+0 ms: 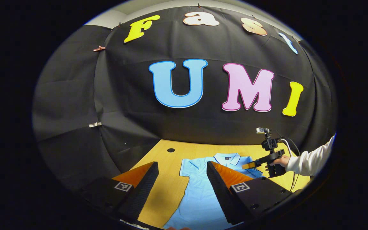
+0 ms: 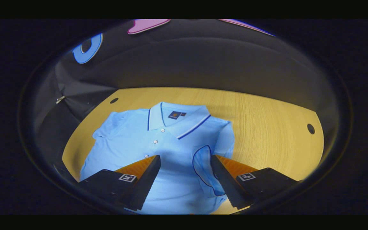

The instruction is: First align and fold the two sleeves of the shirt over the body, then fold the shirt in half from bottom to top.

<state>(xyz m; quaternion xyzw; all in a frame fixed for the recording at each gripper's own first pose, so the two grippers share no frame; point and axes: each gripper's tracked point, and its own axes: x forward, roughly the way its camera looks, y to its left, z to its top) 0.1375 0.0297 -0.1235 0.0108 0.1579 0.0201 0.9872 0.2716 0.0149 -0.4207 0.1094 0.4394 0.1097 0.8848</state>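
A light blue polo shirt (image 2: pixel 168 143) lies face up on the wooden table (image 2: pixel 267 127), collar (image 2: pixel 174 118) toward the wall. In the right gripper view, the sleeve (image 2: pixel 206 169) on the right lies folded over the body, its dark-trimmed cuff showing. The other sleeve (image 2: pixel 107 126) is spread out to the side. My right gripper (image 2: pixel 185 157) hovers open over the chest, with nothing between its fingers. In the left gripper view, my left gripper (image 1: pixel 181 164) stands open above the shirt (image 1: pixel 200 195) near its spread sleeve (image 1: pixel 188 167). The right gripper (image 1: pixel 251 164) is farther off, above the shirt's far side.
A hand in a white sleeve (image 1: pixel 311 158) holds the right gripper, with a cable trailing behind it. The table has round holes (image 2: pixel 310 128) near its back corners. The black cloth wall (image 1: pixel 171 127) closes off the back and left of the table.
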